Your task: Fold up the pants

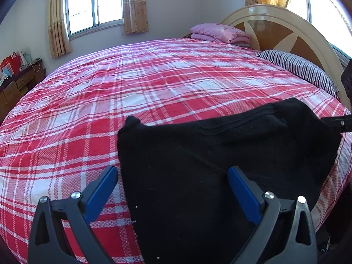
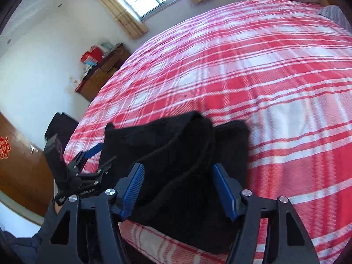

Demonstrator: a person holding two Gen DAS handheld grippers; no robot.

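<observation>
Black pants lie folded in a thick pad on the red plaid bed, near its front edge. My left gripper is open, its blue pads wide apart; the pants' left edge runs between them, untouched. In the right wrist view the pants are bunched with a raised fold on top. My right gripper stands open astride that fold, and its blue pads do not press the cloth. The left gripper shows at the pants' left corner, held by a gloved hand.
A striped pillow and a folded pink quilt lie by the curved headboard. A wooden dresser with red bags stands by the far wall under a curtained window. Plaid sheet stretches beyond the pants.
</observation>
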